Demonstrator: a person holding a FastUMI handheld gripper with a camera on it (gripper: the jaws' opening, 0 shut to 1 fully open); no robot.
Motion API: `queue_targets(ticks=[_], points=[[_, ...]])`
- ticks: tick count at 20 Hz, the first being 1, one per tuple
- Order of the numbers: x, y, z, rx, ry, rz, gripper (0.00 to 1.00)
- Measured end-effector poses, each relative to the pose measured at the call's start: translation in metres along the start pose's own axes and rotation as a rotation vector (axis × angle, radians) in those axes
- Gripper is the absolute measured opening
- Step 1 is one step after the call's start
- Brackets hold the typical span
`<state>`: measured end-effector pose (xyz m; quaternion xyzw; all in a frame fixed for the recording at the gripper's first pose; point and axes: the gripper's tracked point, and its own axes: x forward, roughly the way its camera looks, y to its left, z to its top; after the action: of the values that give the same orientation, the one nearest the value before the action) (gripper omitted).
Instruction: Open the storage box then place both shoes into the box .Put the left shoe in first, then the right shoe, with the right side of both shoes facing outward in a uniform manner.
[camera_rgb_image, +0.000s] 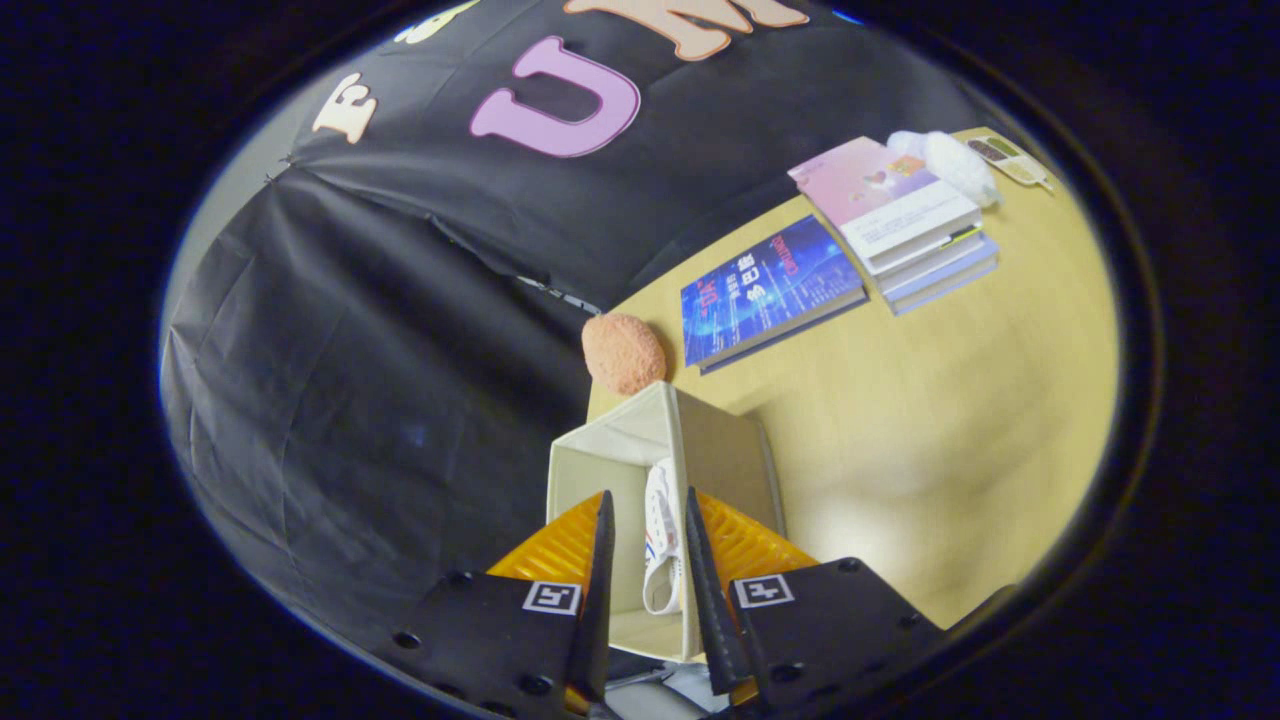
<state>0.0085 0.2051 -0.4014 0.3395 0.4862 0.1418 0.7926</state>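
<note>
Gripper view: the gripper (648, 520) pinches a white canvas shoe with red-blue stripes (662, 540) between both fingers, over the open beige fabric storage box (615, 455) at 12 o'clock ahead. The shoe is judged light and soft-walled; a grip on its stiffer sole edge is advised.

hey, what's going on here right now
A person's handheld gripper hangs over an open beige storage box on a wooden table. A white shoe stands on edge inside the box, in the gap between the two fingers; whether they press on it is unclear. Beyond the box lie an orange fuzzy ball, a blue book and a stack of books.
</note>
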Motion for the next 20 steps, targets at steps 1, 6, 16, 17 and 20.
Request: queue_targets(ticks=[1,6,16,17,20], points=[[-0.007,-0.001,0.012,-0.008,-0.032,-0.003,0.41],[-0.062,0.002,0.083,-0.114,-0.233,-0.035,0.41],[-0.195,0.034,0.197,-0.537,-0.593,-0.215,0.41],[-0.208,0.041,0.205,-0.581,-0.621,-0.234,0.41],[-0.260,0.070,0.219,-0.695,-0.711,-0.290,0.41]])
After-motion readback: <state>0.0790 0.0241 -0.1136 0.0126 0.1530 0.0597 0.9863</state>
